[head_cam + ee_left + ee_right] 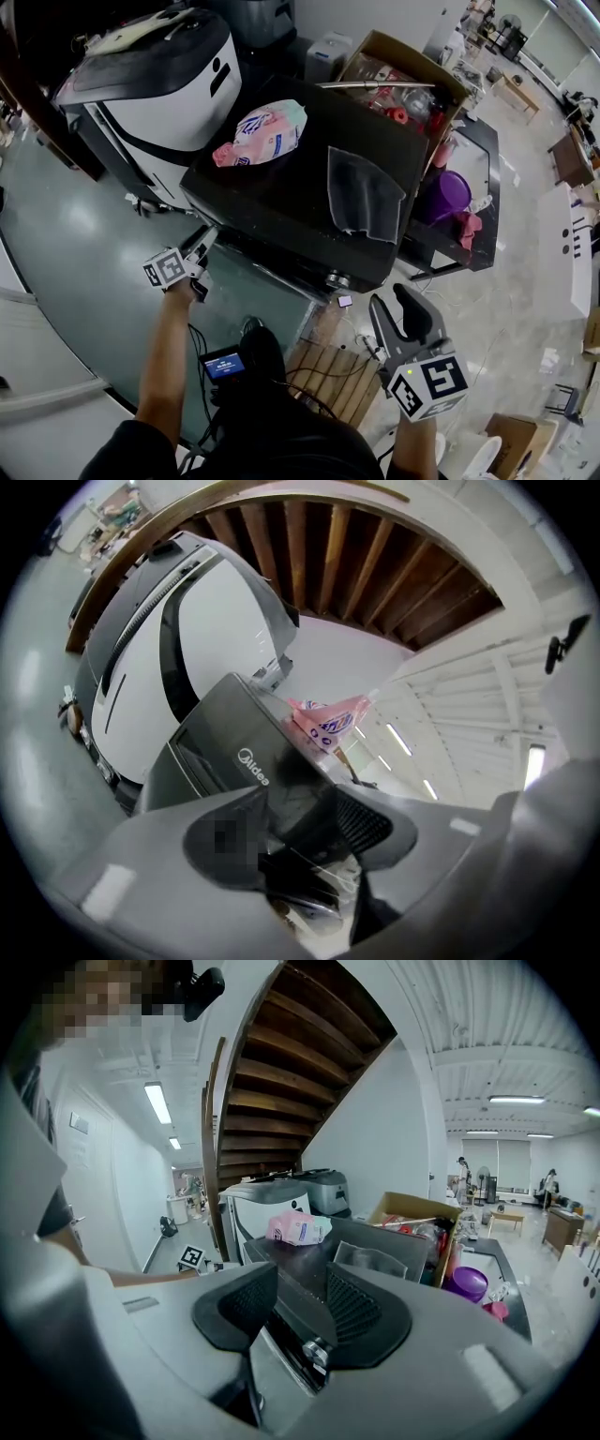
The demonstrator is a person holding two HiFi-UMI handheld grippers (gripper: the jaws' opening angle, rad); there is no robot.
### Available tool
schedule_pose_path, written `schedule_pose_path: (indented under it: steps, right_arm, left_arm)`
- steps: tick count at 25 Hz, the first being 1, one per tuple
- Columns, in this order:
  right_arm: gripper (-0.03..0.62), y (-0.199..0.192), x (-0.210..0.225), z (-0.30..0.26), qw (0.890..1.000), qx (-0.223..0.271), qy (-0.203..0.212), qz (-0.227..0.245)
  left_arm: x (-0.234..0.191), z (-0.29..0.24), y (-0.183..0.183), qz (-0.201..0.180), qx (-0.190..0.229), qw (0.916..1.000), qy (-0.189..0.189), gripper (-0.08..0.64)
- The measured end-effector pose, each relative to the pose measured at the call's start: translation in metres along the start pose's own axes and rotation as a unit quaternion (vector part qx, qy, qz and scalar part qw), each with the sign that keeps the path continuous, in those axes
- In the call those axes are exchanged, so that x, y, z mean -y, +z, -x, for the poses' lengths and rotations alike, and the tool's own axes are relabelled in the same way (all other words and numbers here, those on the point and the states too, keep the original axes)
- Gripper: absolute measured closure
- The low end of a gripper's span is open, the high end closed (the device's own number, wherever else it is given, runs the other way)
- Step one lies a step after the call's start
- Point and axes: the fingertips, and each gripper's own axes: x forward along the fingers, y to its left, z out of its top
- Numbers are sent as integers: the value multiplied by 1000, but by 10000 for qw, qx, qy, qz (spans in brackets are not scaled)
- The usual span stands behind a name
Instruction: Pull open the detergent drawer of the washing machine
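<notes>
Right gripper (pixel 396 302) is closest, held just off the front right corner of the washing machine (pixel 281 192). Its jaws are apart with nothing in them. Left gripper (pixel 199 246) is up at the machine's front left corner, where the detergent drawer (pixel 246 761) sits. Its jaws are apart too, and the drawer's front runs down into the gap. I cannot tell if the pads touch it. I think the drawer is not pulled out yet, so the grab and the whole pull are left to do. Looking down from the head, you see only the machine's top, with a pink bag (pixel 261 133) and a grey cloth (pixel 364 195) on it. Only the left gripper view shows the drawer's front.
</notes>
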Motion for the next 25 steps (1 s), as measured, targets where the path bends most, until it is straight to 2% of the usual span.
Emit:
schedule_pose_path:
  steps: [5,9,12,15,25]
  right_arm:
    - [448,-1,-1,-6,10000,-76,-44,5]
    - [448,-4,-2,-13,9999,-149,-62,-17]
    - [448,-7,-2,-16,9998,-206,-74,-38]
    - [448,-9,-1,-20,9996,-262,-100,-46]
    - [448,-25,-3,-36,9987,-484,-123,-75]
  left_arm:
    - [-15,-8,1,526,117,9982,-248,316]
    - [-27,-15,1,1008,227,9937,-442,293]
    - [-35,-22,-2,1539,381,9853,-643,274]
    - [-41,-27,-1,1879,554,9776,-770,258]
    - [-58,-37,5,2319,1073,9548,-1517,215]
